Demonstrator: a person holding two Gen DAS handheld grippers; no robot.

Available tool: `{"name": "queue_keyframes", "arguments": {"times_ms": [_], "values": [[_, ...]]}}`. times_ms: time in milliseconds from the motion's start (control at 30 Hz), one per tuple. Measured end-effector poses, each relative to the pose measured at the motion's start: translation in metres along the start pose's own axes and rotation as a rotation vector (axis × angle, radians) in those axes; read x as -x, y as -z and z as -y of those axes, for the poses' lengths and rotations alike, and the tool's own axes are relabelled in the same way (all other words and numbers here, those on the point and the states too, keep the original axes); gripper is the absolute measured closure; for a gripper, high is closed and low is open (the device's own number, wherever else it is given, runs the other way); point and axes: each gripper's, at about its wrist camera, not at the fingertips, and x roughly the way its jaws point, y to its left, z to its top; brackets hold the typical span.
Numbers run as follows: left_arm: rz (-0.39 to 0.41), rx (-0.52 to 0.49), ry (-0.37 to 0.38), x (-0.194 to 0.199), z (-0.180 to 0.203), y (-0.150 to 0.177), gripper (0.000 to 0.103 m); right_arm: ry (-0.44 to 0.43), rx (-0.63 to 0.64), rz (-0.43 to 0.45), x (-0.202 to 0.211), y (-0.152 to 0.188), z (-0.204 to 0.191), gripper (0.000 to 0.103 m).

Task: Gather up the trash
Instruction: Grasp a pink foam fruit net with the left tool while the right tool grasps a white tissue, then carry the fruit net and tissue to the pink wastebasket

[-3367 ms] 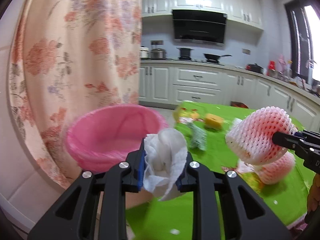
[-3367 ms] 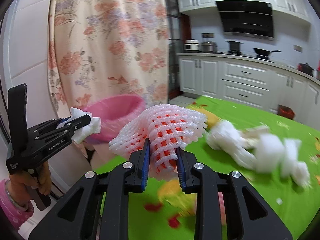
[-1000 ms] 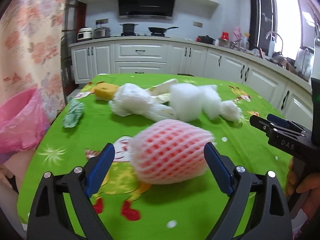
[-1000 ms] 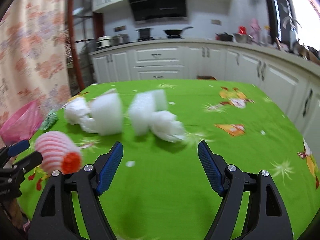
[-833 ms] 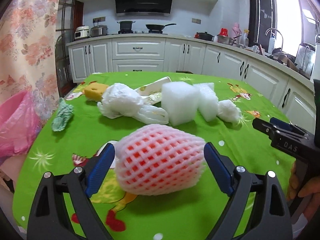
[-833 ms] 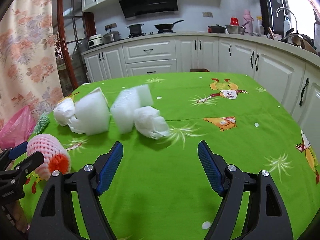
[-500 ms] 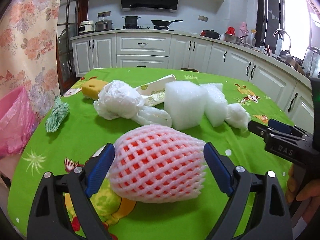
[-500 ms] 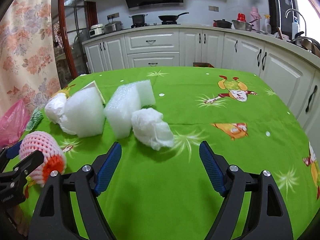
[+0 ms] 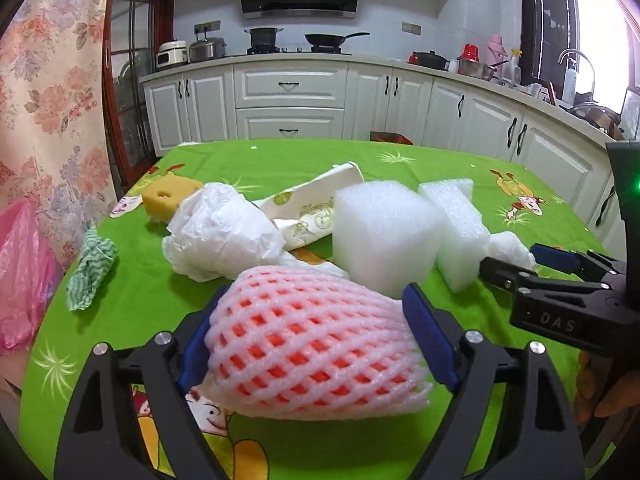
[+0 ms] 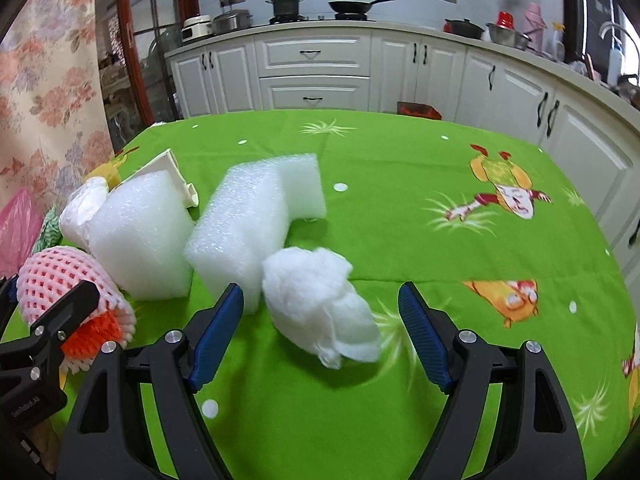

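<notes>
A pink foam fruit net (image 9: 312, 344) lies on the green tablecloth (image 10: 440, 184) between the blue pads of my left gripper (image 9: 312, 300). Its jaws are closing and stand right at the net's sides, which look unsquashed. The same net (image 10: 60, 276) and the left gripper (image 10: 44, 288) show at the left edge of the right wrist view. A crumpled white wad (image 10: 316, 296) lies between the jaws of my right gripper (image 10: 320, 292), which are closing with gaps on both sides. The right gripper (image 9: 508, 264) also shows by the wad (image 9: 508, 244).
Two white foam blocks (image 9: 384, 228) (image 9: 456, 220) stand behind the net. Further left lie a white plastic bag (image 9: 224, 232), a printed paper sleeve (image 9: 316, 204), a yellow sponge (image 9: 168, 196) and a green cloth (image 9: 90, 272). A pink bin bag (image 9: 20, 272) hangs off the table's left edge.
Both grippers have come forward over the table. The net now sits closer between the left pads, and the white wad has come in between the right jaws. Both pairs of jaws have narrowed slightly.
</notes>
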Motion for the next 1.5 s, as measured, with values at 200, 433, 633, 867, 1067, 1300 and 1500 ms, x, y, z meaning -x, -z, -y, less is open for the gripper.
{"name": "queue_keyframes", "arguments": {"times_ms": [200, 433, 633, 867, 1067, 1300, 1500], "values": [[0.009, -0.009, 0.009, 0.005, 0.002, 0.003, 0.027, 0.004, -0.018, 0.008, 0.0, 0.003, 0.004, 0.042], [0.017, -0.041, 0.015, 0.009, 0.008, 0.007, 0.052, -0.022, -0.008, 0.013, 0.002, 0.004, 0.003, 0.071], [0.033, -0.049, 0.019, 0.012, 0.009, 0.008, 0.067, -0.027, 0.017, 0.058, 0.011, 0.006, -0.003, 0.08], [0.052, -0.084, 0.001, 0.015, 0.015, 0.009, 0.074, -0.007, -0.011, 0.067, 0.013, 0.006, 0.001, 0.08], [0.089, -0.05, 0.03, 0.025, 0.005, 0.011, 0.08, 0.017, 0.018, 0.083, 0.015, 0.005, -0.004, 0.08], [0.118, -0.031, 0.054, 0.04, -0.005, 0.018, 0.081, -0.032, -0.018, 0.098, 0.021, 0.009, -0.002, 0.08], [0.125, -0.013, 0.058, 0.054, -0.018, 0.027, 0.081, -0.09, -0.007, 0.096, 0.037, 0.025, -0.019, 0.08]]}}
